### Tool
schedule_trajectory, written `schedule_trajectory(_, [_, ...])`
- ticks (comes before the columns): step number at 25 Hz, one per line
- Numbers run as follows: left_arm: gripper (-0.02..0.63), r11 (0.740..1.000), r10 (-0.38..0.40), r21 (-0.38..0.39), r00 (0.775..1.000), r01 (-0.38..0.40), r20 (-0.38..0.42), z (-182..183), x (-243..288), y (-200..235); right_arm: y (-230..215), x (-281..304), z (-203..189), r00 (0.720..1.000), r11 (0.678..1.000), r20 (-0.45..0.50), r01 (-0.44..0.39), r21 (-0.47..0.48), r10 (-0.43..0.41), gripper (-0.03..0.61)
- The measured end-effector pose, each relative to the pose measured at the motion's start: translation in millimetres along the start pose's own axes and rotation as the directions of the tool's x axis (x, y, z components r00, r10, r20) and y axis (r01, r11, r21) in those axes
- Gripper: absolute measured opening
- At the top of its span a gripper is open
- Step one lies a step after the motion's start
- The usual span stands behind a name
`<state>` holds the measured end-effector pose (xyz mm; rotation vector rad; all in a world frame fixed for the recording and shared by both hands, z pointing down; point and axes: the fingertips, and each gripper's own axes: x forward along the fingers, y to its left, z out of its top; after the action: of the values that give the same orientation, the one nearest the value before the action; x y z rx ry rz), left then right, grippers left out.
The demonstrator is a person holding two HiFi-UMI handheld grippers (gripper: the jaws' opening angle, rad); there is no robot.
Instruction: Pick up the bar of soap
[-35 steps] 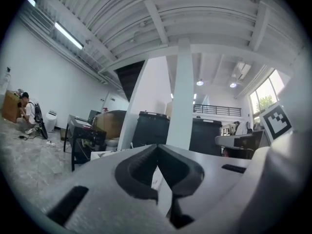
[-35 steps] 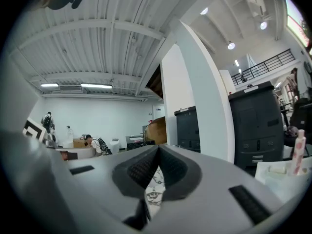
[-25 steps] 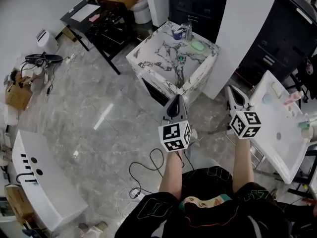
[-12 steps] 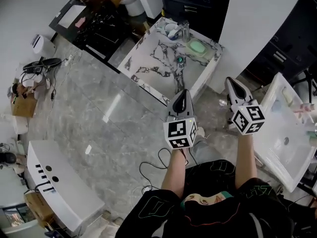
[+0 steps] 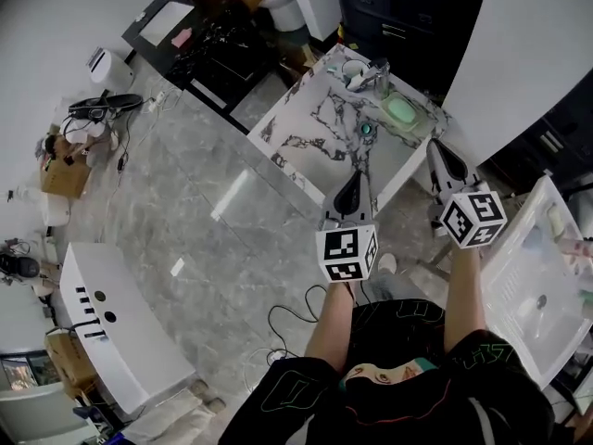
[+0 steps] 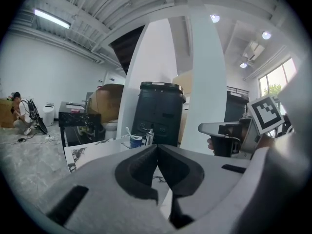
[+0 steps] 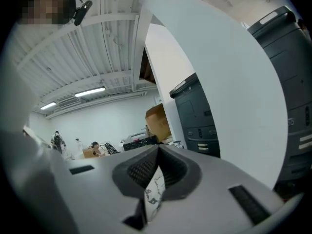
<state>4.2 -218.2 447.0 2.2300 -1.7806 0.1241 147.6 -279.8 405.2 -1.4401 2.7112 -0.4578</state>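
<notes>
The left gripper (image 5: 357,178) and right gripper (image 5: 434,148) have fingers pinched together, empty. Step closer to the green soap (image 5: 400,109), then open one wide.

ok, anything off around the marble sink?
Nothing stands out. The green soap sits beside the faucet on the marble sink, nothing spilled. Only a loose cable trails on the floor near the person's feet.

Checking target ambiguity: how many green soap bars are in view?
1. The green soap bar sits on the marble sink's far corner, beside the faucet. Items on the white sink are too small to tell.
</notes>
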Motion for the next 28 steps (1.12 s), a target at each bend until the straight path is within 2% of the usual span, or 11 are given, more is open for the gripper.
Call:
schedule_trajectory(4, [0.008, 1.000, 0.013, 0.015, 1.000, -0.013, 0.008, 10.2, 2.8, 6.4, 6.3, 10.2, 14.5, 0.999, 1.000, 0.027, -0.026, -0.004, 0.026, 0.006])
schedule_trajectory(7, [0.008, 1.000, 0.007, 0.023, 1.000, -0.007, 0.004, 12.3, 13.3, 10.5, 7.2, 15.4, 16.6, 0.999, 0.999, 0.026, -0.021, -0.049, 0.022, 0.006])
schedule_trajectory(13, [0.008, 0.997, -0.071, -0.011, 0.997, 0.071, -0.007, -1.9, 55.5, -0.3, -10.3, 23.9, 4.8, 1.000, 0.990, -0.020, 0.011, -0.138, -0.014, 0.006])
schedule_trajectory(17, [0.008, 0.992, -0.121, -0.026, 0.992, 0.120, -0.036, -8.4, 79.7, -1.6, -30.8, 31.4, -1.9, 0.997, 0.990, -0.040, 0.067, -0.124, -0.073, 0.006])
schedule_trajectory(20, [0.008, 0.991, -0.131, -0.041, 0.990, 0.129, -0.052, -11.3, 94.6, 4.8, -43.4, 42.2, -7.8, 0.993, 0.989, -0.059, 0.093, -0.117, -0.101, 0.006])
schedule_trajectory(25, [0.008, 0.990, -0.134, -0.061, 0.986, 0.129, -0.098, -26.0, 112.2, 19.1, -54.6, 62.2, -20.2, 0.989, 0.988, -0.097, 0.102, -0.112, -0.113, 0.006])
schedule_trajectory(28, [0.008, 0.988, -0.140, -0.077, 0.984, 0.132, -0.113, -30.2, 124.1, 22.4, -58.7, 77.6, -20.2, 0.987, 0.988, -0.132, 0.076, -0.136, -0.094, 0.006])
